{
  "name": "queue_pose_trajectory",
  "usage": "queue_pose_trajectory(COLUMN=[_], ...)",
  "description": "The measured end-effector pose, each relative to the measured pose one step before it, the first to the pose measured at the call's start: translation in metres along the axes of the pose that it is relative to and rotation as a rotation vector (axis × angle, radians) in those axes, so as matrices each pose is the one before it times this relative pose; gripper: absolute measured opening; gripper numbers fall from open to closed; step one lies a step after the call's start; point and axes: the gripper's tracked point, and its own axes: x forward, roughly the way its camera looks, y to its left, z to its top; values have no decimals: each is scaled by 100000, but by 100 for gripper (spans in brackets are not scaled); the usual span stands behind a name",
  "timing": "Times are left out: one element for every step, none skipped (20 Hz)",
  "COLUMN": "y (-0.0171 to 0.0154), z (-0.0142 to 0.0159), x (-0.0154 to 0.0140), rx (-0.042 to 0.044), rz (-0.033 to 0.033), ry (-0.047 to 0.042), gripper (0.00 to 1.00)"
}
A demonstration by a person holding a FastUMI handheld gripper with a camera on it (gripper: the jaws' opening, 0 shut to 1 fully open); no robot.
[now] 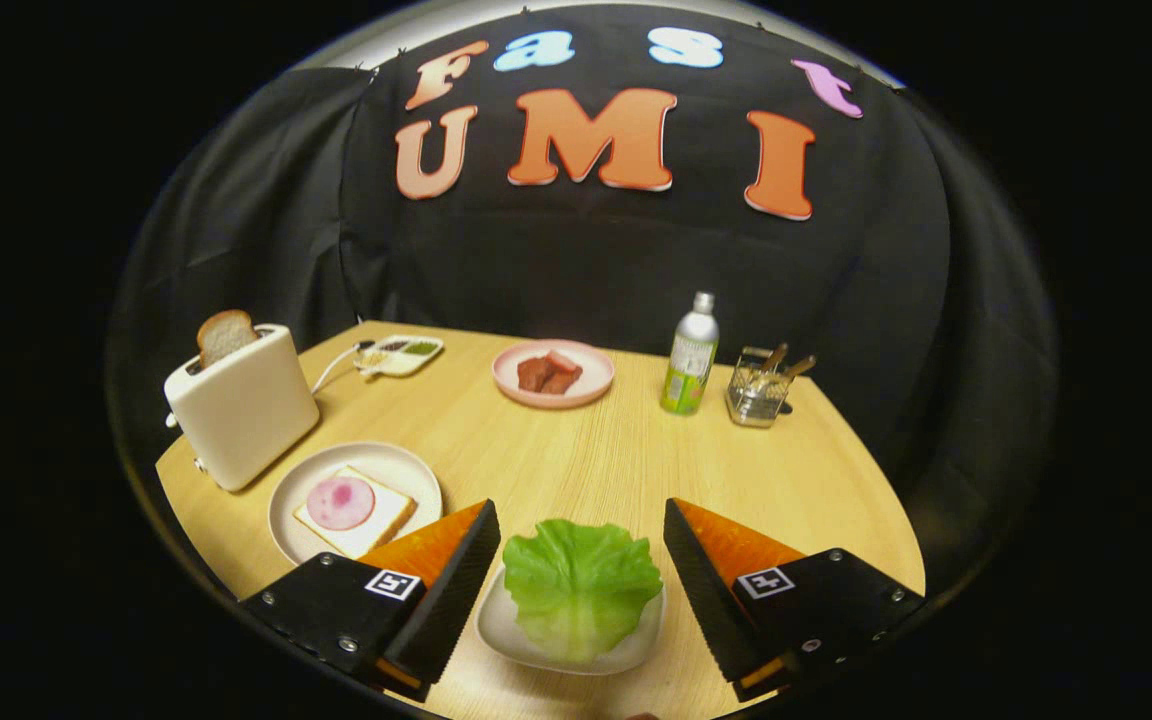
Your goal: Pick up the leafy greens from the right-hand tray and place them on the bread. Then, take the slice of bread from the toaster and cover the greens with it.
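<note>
On the left, a cream toaster (241, 410) is standing on the wooden bench (586, 460), with a slice of bread (226, 335) poking out of its slot, its lower part hidden inside. Beside it, a pale plate (296, 500) is holding a bread slice (356, 512) topped with a round pink piece of meat (340, 502); one finger of the tongs is covering the plate's near edge. Farther back, a small divided dish (399, 355) is holding contents too small to make out. The tongs (576, 525) are gaping wide, holding nothing, with the leafy greens (579, 585) lying between the fingers on a white tray (496, 630). Beyond them, a pink plate (511, 380) is carrying reddish pieces (549, 373). To the right, a green bottle (690, 355) and a wire basket (758, 390) of utensils are standing. Black cloth is walling the booth.
</note>
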Motion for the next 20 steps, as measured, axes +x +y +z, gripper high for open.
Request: queue_pose_trajectory(y=[368, 192, 2, -97, -191, -146, 15, -143, -92, 159, 243, 108, -40, -30, -260, -353, -375, -325, -359, -329], z=[-1567, -1274, -1152, -813, -519, -299, -412, -362, -473, -425, -480, -141, -27, 183, 94, -32, 89, -160, 120, 106], x=[835, 727, 474, 319, 463, 406, 382, 232, 369, 364, 257, 190, 307, 60, 213, -14, 62, 59, -8, 37], rx=[775, 1358, 936, 245, -267, -405, -708, -563, -611, 110, 469, 433, 657, 2065, 1766, 1853, 1571, 1292, 2020, 1988], rz=[1657, 1378, 521, -246, -355, -377, -152, -657, -858, 292, 599, 246, 55, 521, -495, -773, -602, -483, -554, -633], ry=[6912, 5886, 4956, 4378, 3293, 2266, 2079, 2549, 2688, 2801, 2387, 1419, 969, 726, 1106, 2440, 1235, 2106, 721, 650], gripper=[99, 99, 98, 98, 97, 97, 96, 95, 95, 94, 93, 93, 91, 89, 86, 84, 75, 69, 56, 50])
